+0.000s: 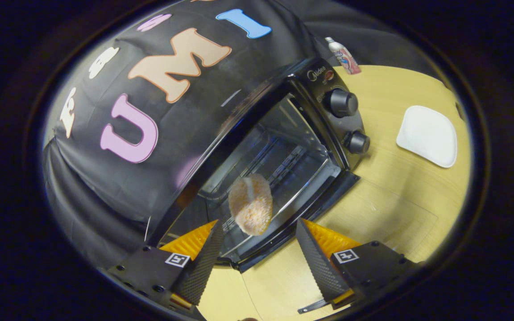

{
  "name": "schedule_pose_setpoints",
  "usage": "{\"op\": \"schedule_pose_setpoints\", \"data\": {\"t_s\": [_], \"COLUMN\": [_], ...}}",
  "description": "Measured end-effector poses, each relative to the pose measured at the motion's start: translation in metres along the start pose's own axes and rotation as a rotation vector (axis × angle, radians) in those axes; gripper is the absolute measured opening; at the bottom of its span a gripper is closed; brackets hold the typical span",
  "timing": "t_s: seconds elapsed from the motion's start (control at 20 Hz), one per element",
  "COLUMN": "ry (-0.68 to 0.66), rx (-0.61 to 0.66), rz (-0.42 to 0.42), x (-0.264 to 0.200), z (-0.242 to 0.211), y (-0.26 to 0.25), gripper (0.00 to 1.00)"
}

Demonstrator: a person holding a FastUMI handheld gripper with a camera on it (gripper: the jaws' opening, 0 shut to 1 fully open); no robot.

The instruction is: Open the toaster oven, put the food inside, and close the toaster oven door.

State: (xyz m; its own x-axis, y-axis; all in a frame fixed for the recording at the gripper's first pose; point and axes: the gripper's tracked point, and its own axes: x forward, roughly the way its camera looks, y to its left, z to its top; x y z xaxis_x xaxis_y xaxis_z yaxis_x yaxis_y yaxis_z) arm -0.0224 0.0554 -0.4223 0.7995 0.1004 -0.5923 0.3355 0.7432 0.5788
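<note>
— So, what takes up the most room?

— A light wooden table point(400, 209), with a black toaster oven point(279, 147) standing on it against the booth's cloth wall. Its glass door point(257, 232) is down and lies flat on the table just ahead of the fingers, so the oven is open.

— And the food?

— A round breaded piece of food point(251, 203) sits at the oven's mouth, over the lowered door, just beyond the fingertips and between their lines. I cannot tell whether it rests on the door itself or on the rack behind it.

— Is the gripper point(257, 247) holding it?

— No. Both fingers are spread wide apart and touch nothing; the food is clear of them.

— What else is on the table?

— A white dish point(427, 136) lies well apart from the oven, on the side where its two knobs point(348, 122) are. Farther back, near the oven's rear corner, stands a small tube point(344, 55) with a white cap.
</note>
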Motion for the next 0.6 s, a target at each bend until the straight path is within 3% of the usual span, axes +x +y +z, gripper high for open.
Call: {"op": "schedule_pose_setpoints", "data": {"t_s": [0.3,0.6], "ry": [0.02,0.032], "rx": [-0.119,-0.397], "rz": [-0.001,-0.064], "x": [-0.044,-0.088], "z": [-0.015,-0.025], "y": [-0.013,-0.04], "gripper": [1.0,1.0]}}
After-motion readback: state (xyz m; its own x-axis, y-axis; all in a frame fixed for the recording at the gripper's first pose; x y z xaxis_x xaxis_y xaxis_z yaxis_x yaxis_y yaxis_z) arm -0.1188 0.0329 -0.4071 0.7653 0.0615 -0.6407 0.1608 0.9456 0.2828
